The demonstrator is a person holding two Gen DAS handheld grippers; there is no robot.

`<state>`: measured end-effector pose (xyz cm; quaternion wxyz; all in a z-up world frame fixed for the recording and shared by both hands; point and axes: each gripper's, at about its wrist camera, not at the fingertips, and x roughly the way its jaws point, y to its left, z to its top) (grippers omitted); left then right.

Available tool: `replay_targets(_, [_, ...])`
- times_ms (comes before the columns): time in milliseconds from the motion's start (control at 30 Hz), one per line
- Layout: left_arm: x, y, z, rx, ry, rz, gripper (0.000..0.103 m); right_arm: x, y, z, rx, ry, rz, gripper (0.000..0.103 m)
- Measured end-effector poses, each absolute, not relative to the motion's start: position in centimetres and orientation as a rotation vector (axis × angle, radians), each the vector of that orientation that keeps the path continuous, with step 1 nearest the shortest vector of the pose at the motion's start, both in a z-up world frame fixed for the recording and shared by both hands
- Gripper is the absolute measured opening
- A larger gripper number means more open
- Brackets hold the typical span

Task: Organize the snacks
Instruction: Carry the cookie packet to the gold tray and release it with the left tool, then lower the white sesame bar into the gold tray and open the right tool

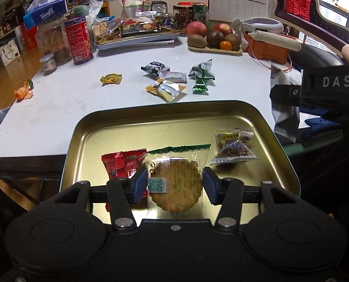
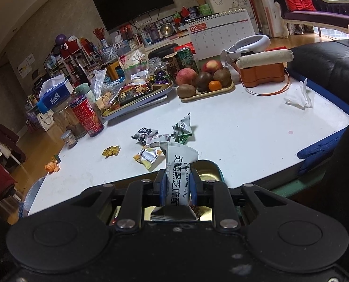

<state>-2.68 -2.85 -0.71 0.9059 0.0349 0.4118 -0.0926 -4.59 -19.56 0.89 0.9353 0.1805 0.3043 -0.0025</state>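
White tabletop (image 1: 85,98) ahead, your left claw (image 1: 175,185) stands apart around the clear-wrapped round biscuit (image 1: 176,185) in the gold metal tin (image 1: 127,127), so lower your right claw's (image 2: 176,185) pinched grey sesame-crisp packet (image 2: 177,178) in next.

The left gripper (image 1: 175,186) tilts down, fingers (image 1: 140,184) parted either side of a biscuit. The right gripper (image 2: 176,185), at 3 o'clock of it, clamps a packet (image 2: 178,176) upright.

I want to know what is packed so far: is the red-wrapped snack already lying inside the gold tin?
Yes, the red-wrapped snack lies on the floor of the gold tin, just left of the clear-wrapped round biscuit.
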Motion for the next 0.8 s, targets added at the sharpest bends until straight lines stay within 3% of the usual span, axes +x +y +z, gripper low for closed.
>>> replay_targets(800, [-1.8,-1.1,-0.5,0.005,0.825,-0.059,0.058,-4.9,-18.7,0.5,0.338,0.653,0.022,0.022])
